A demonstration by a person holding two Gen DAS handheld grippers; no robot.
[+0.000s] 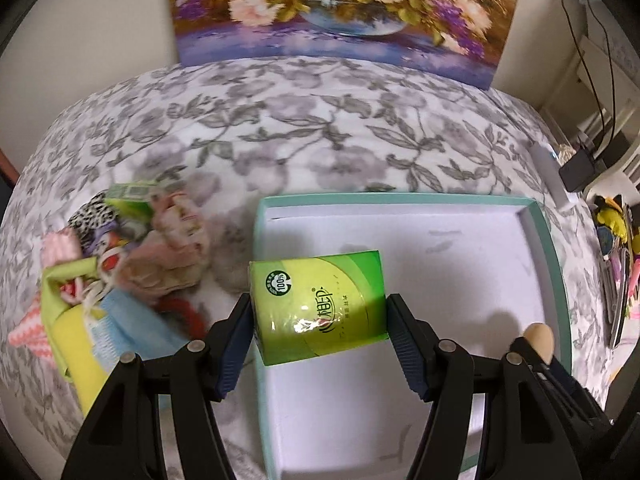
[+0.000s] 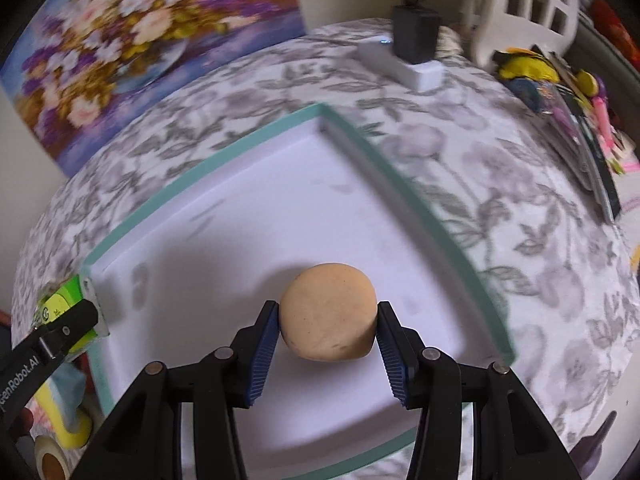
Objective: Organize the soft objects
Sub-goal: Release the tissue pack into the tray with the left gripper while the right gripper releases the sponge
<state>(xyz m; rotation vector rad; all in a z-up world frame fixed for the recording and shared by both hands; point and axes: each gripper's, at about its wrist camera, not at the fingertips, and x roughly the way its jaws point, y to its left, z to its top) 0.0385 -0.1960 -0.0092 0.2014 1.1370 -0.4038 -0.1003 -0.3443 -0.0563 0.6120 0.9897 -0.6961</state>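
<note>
A floral cloth [image 1: 320, 128] carries a teal tray [image 1: 556, 248]. The left gripper [image 1: 319, 320] clamps a green tissue pack [image 1: 318, 308] between its jaws over the tray's edge; the right gripper [image 2: 328, 326] pinches a tan ball [image 2: 329, 312] above the tray floor.
</note>
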